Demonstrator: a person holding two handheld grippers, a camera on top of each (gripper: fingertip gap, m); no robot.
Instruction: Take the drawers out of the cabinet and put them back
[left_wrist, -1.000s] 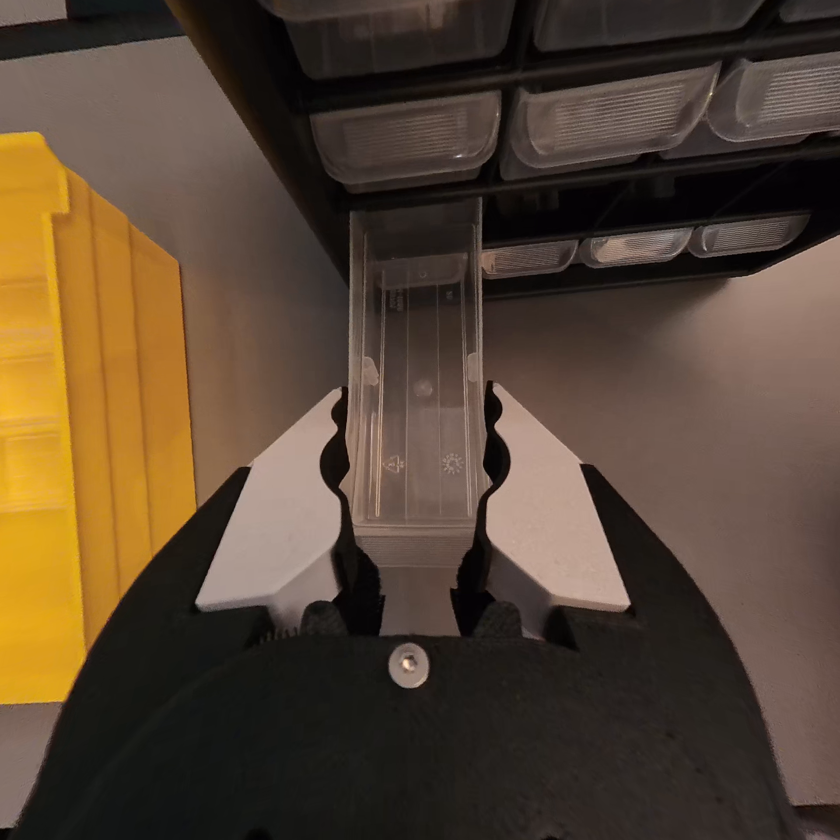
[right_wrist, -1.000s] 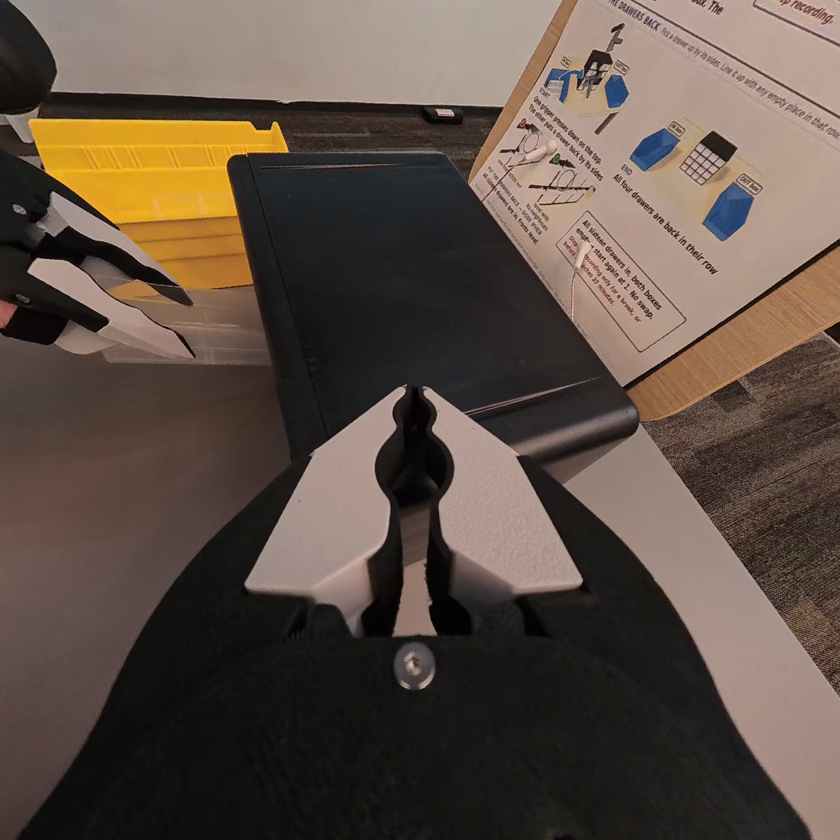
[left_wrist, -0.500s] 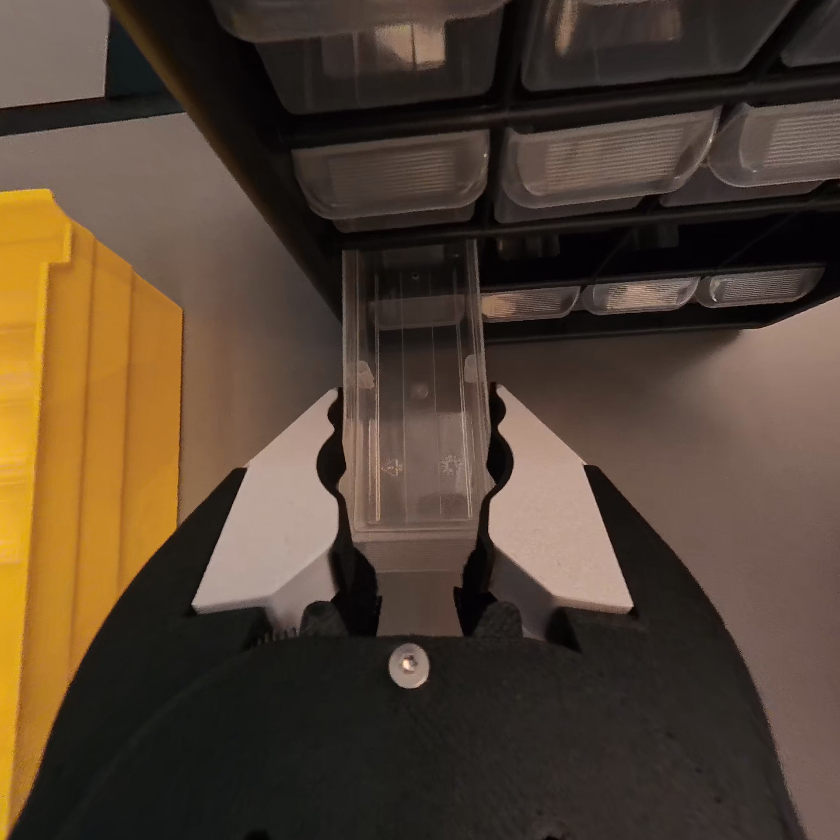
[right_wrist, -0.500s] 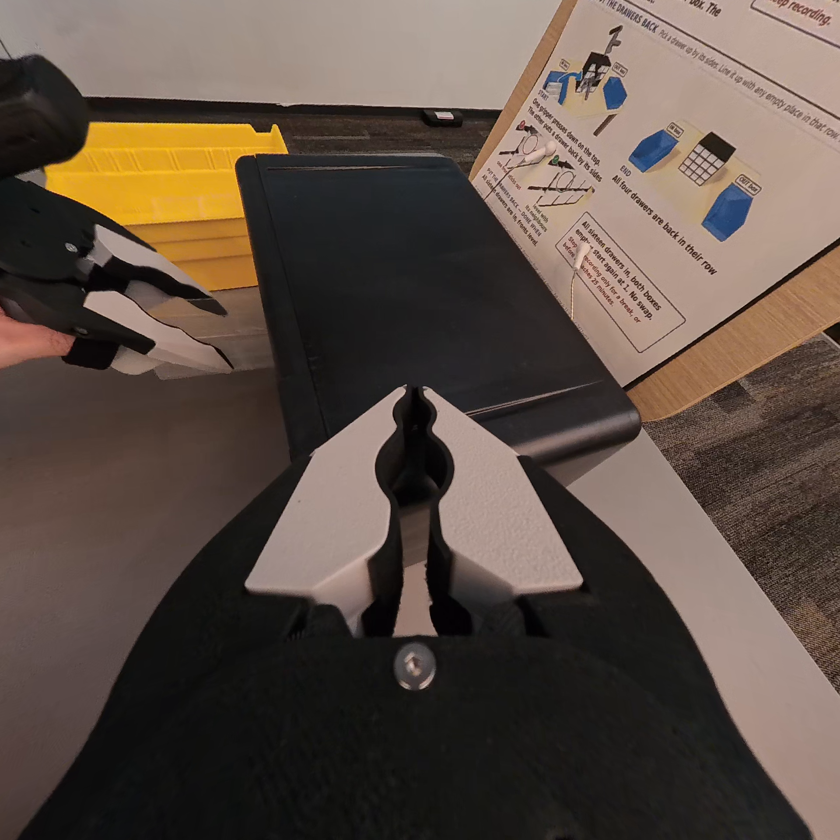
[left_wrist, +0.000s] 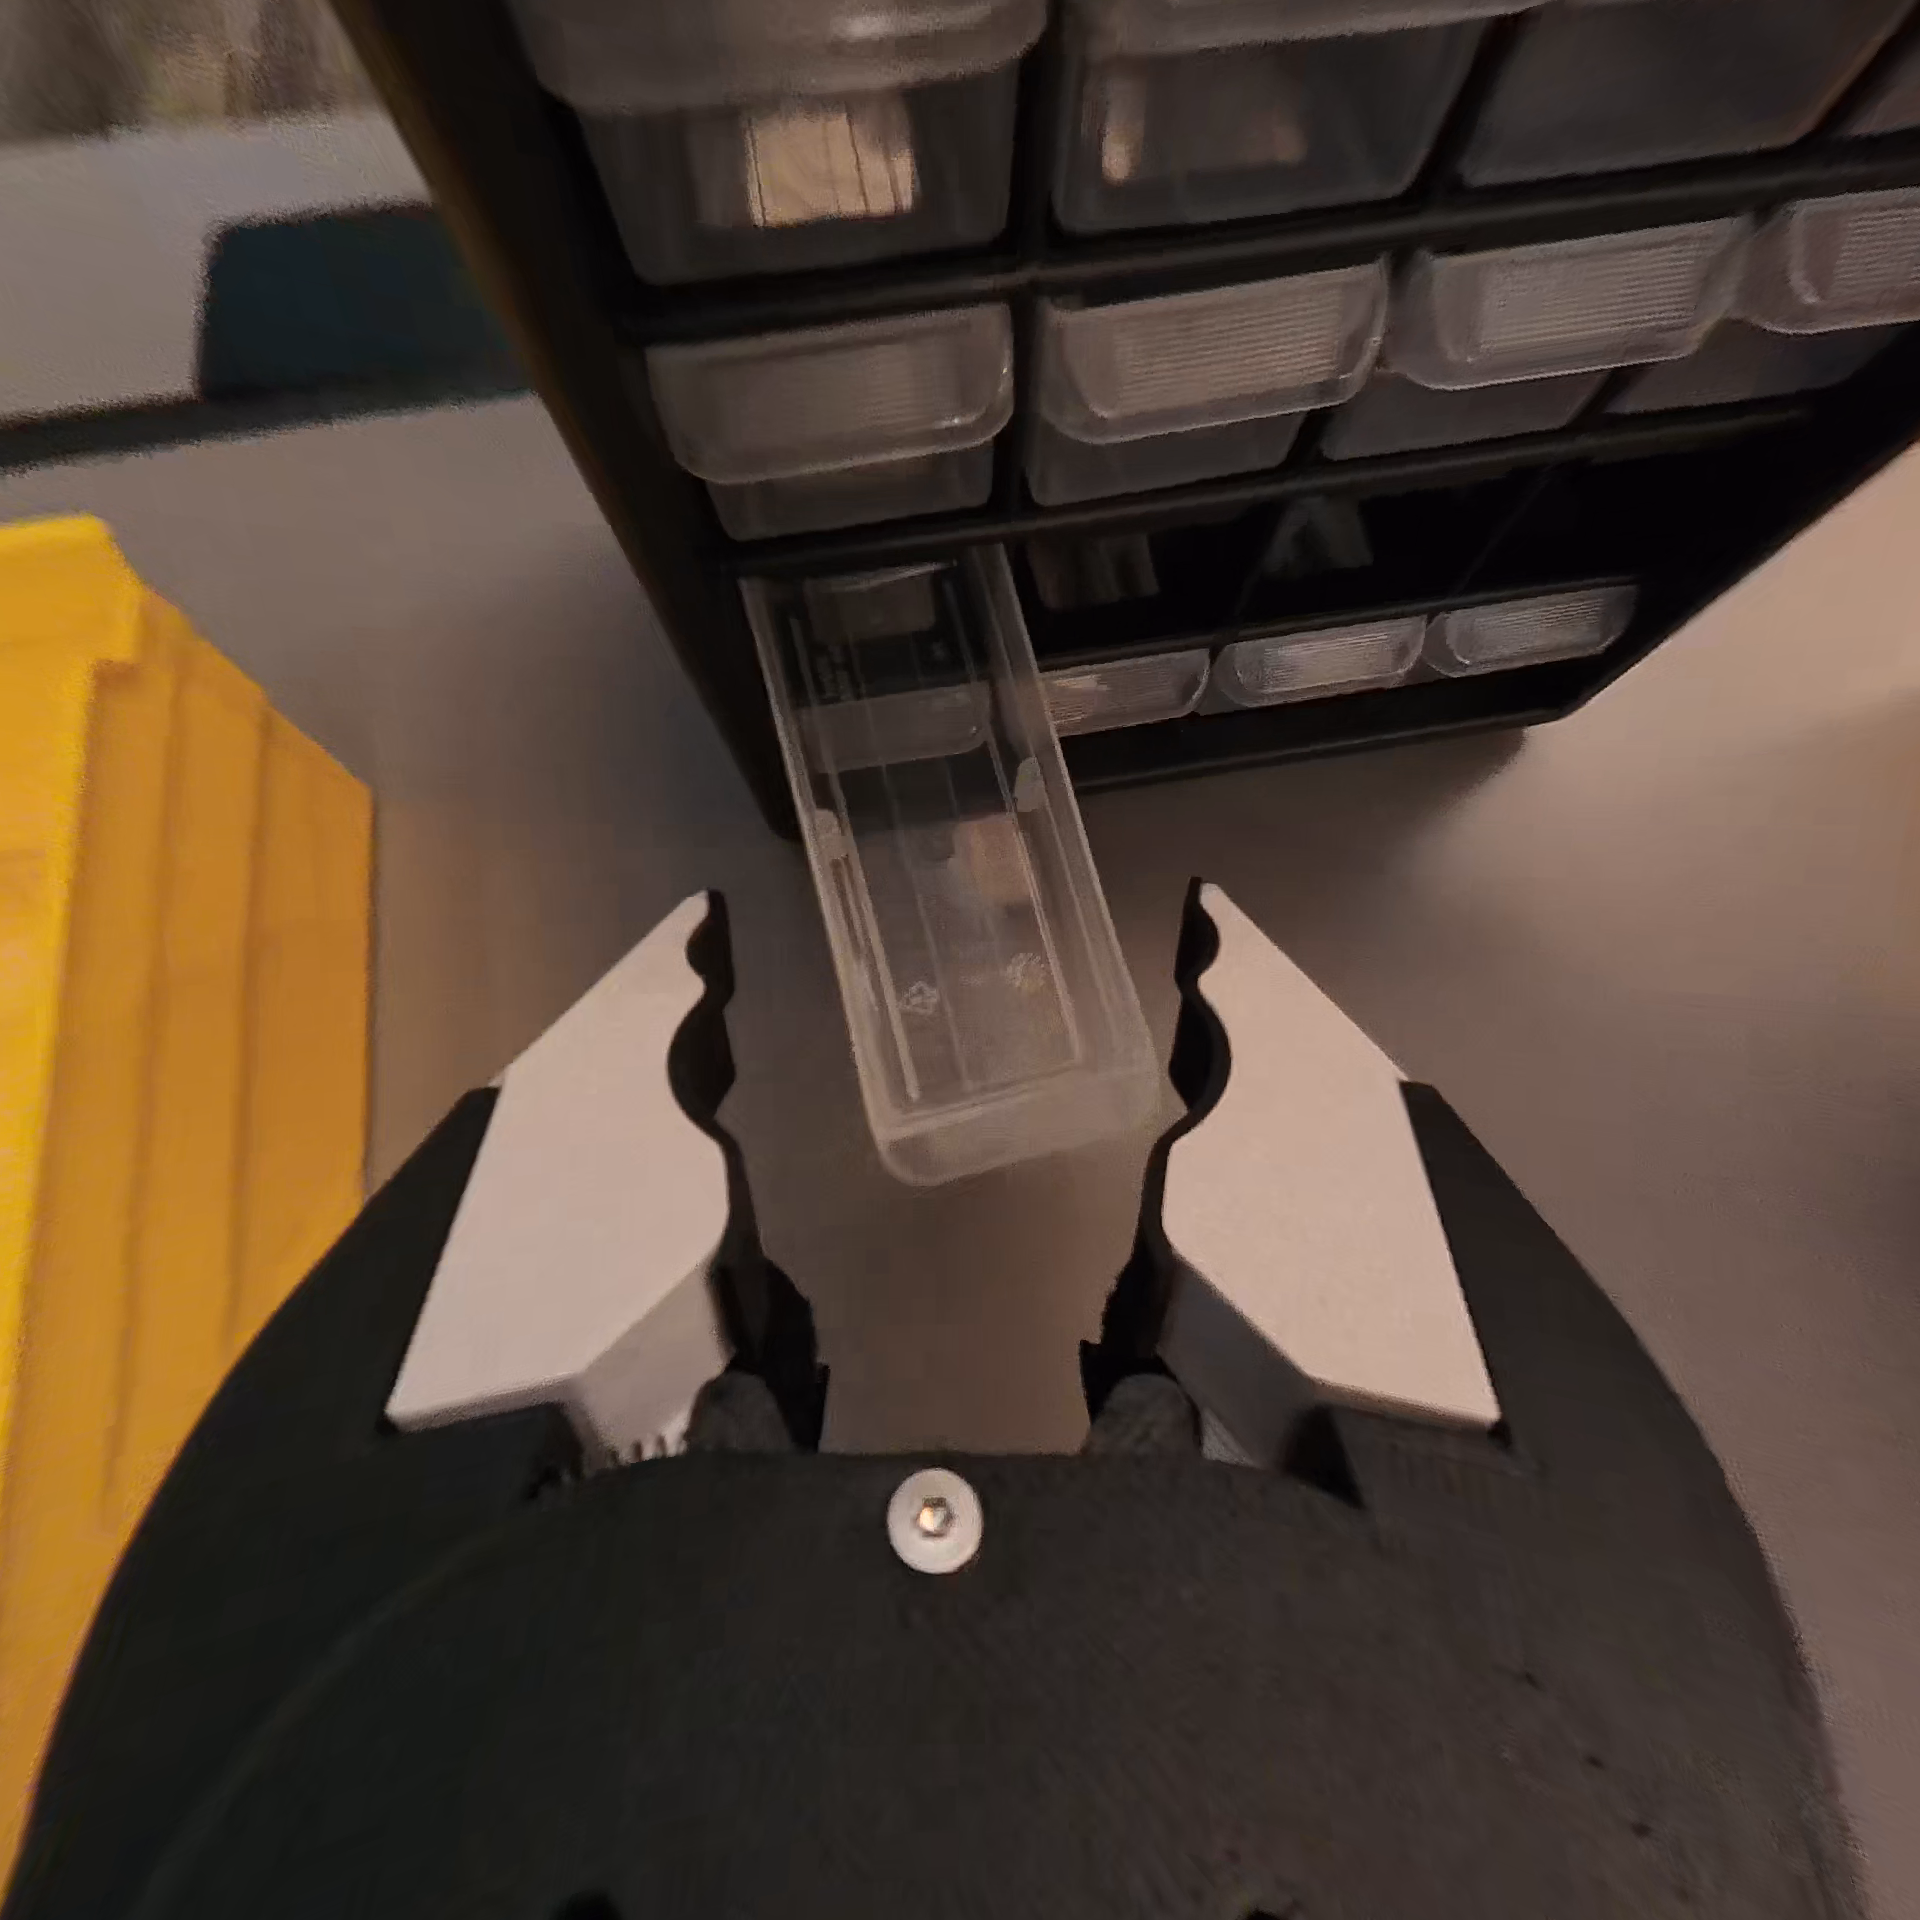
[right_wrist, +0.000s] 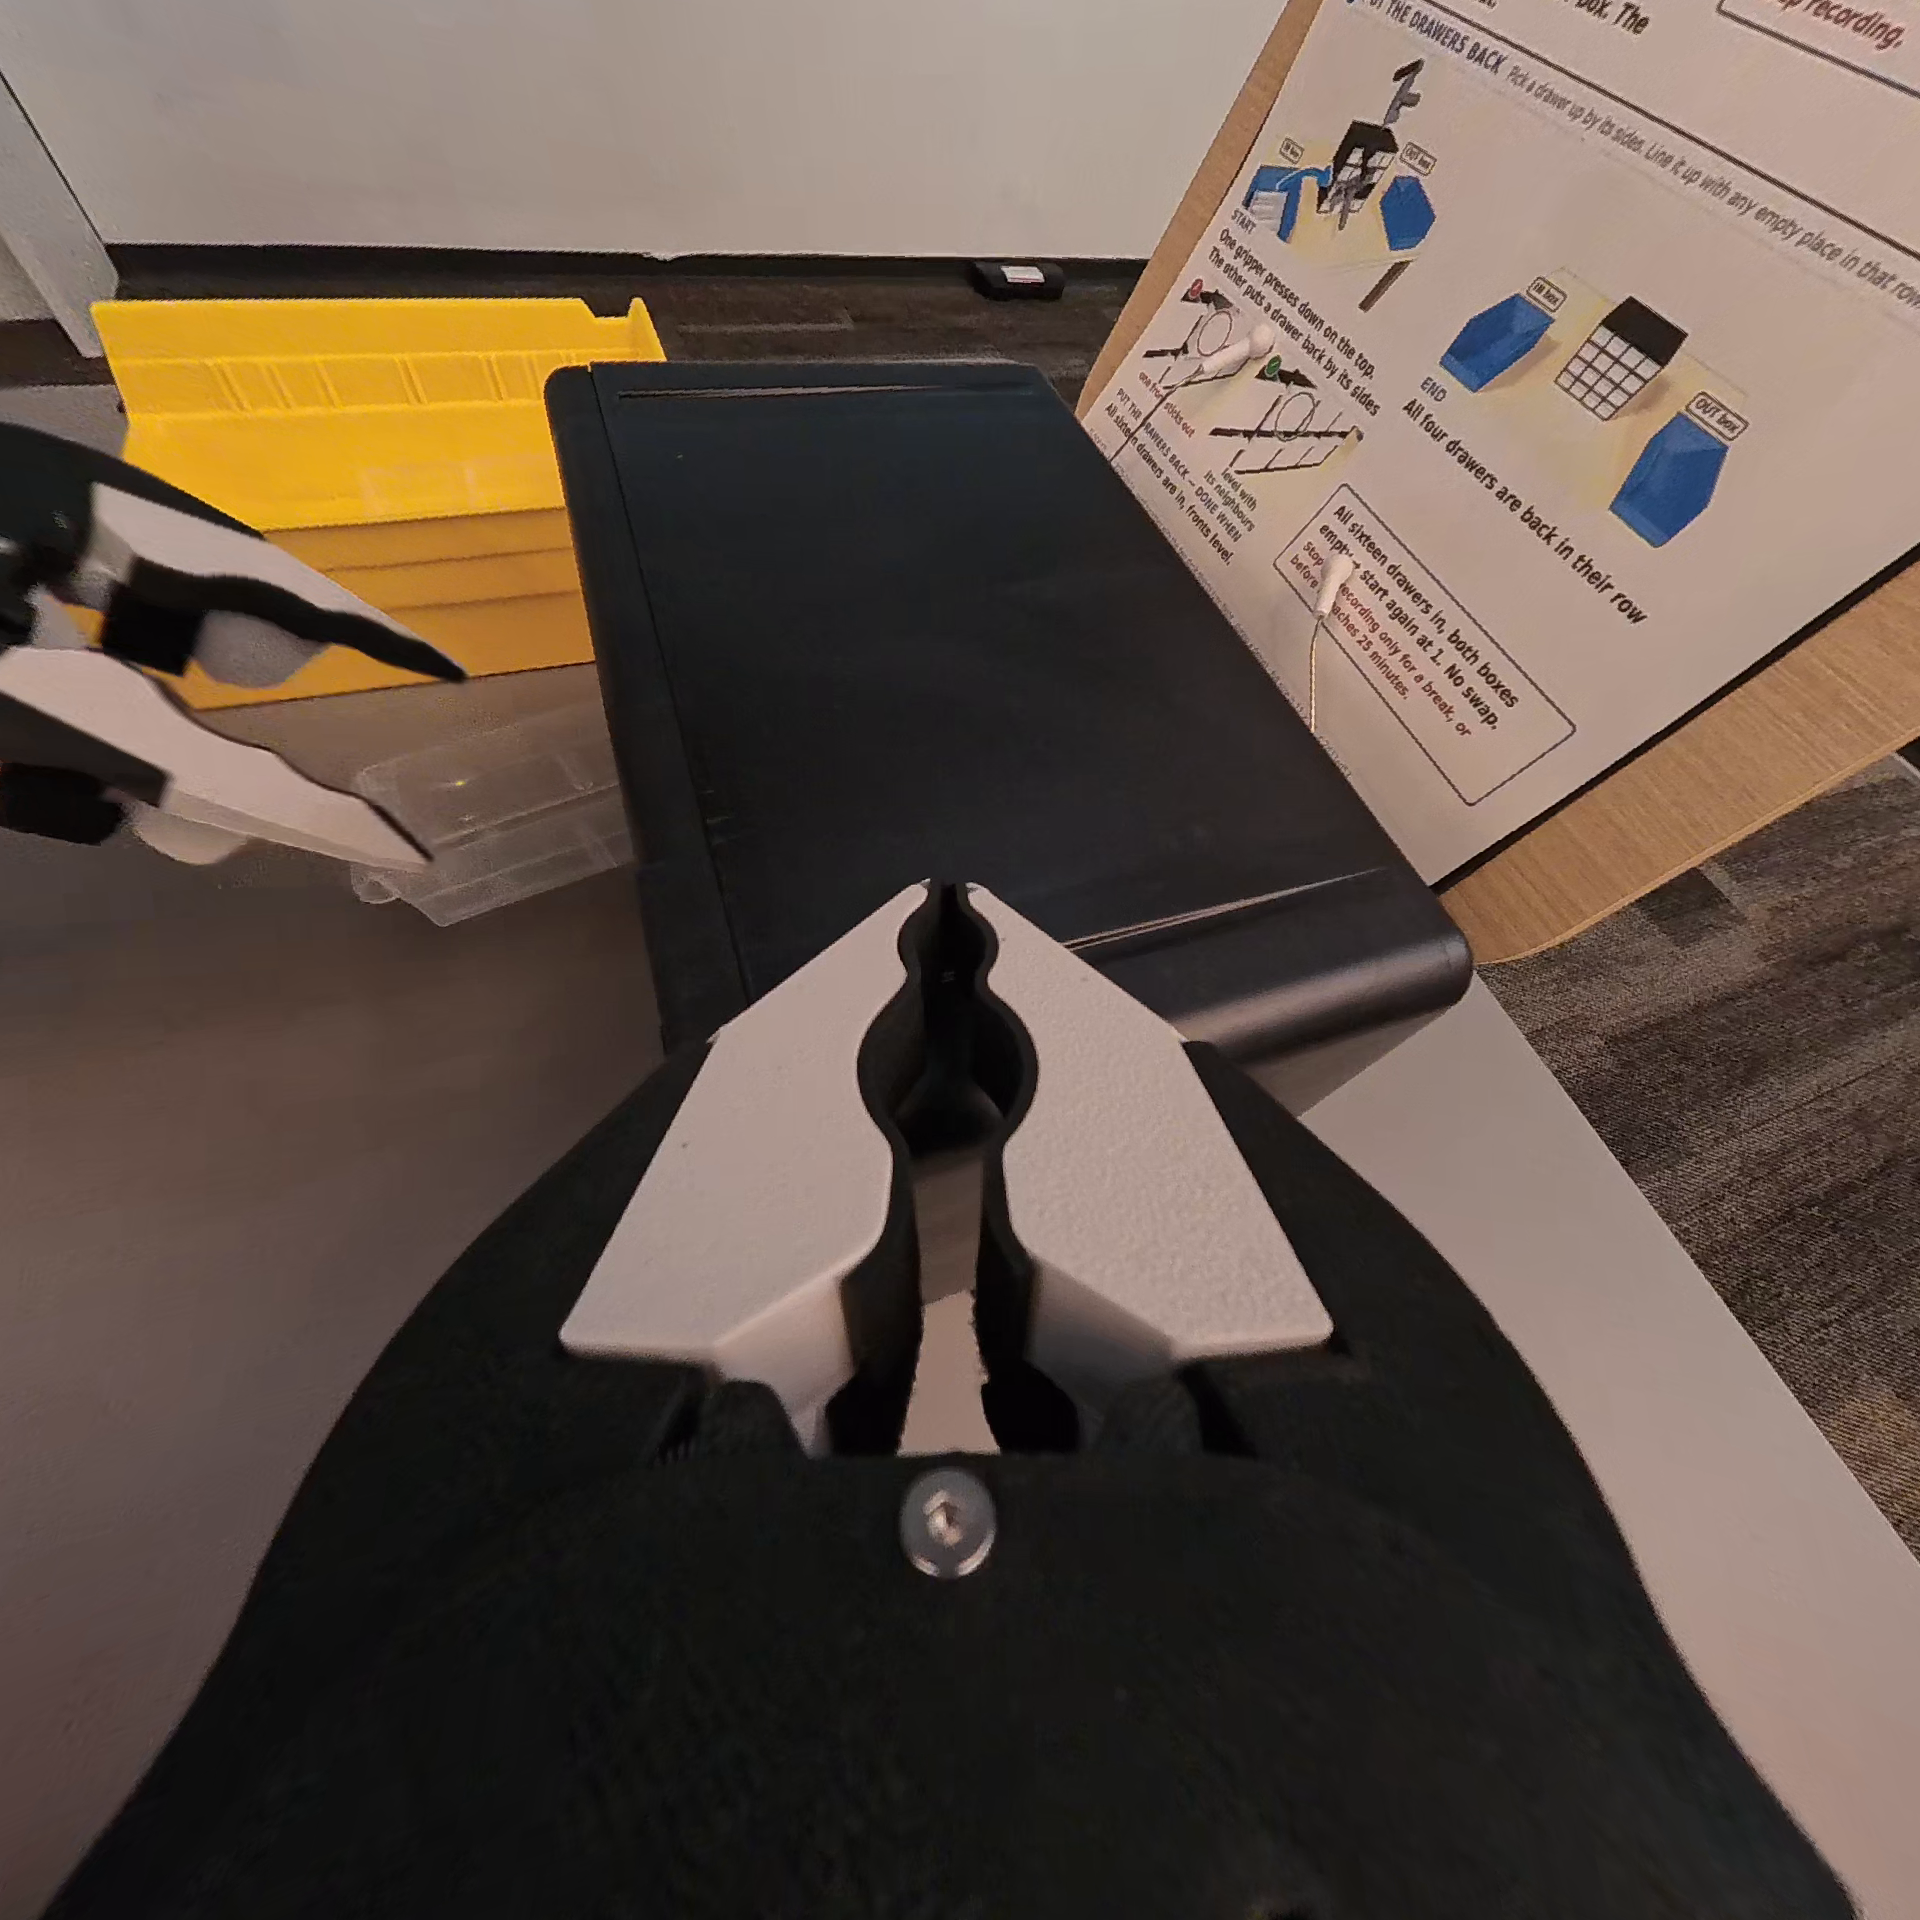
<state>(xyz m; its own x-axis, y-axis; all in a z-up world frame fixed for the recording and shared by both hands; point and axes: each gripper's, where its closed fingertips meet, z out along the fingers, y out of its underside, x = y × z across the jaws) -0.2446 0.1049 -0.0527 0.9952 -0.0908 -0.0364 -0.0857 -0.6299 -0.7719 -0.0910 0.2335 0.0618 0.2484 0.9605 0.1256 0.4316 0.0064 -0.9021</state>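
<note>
A black cabinet holds rows of clear drawers. One clear drawer sticks far out of the bottom-left slot, its back end in the slot and its front end slanting toward me. My left gripper is open around the drawer's front end, with gaps on both sides. In the right wrist view the drawer juts from the cabinet, and the left gripper sits at its end. My right gripper is shut and empty, tips at the front edge of the cabinet's top.
A yellow bin stands left of the cabinet, also in the right wrist view. An instruction board leans to the right of the cabinet. The grey table spreads in front; carpet floor lies beyond its right edge.
My left gripper pushed the drawer partly into the bottom-left slot, then opened and let it go. The drawer now rests at a slant. The right gripper has stayed put.
</note>
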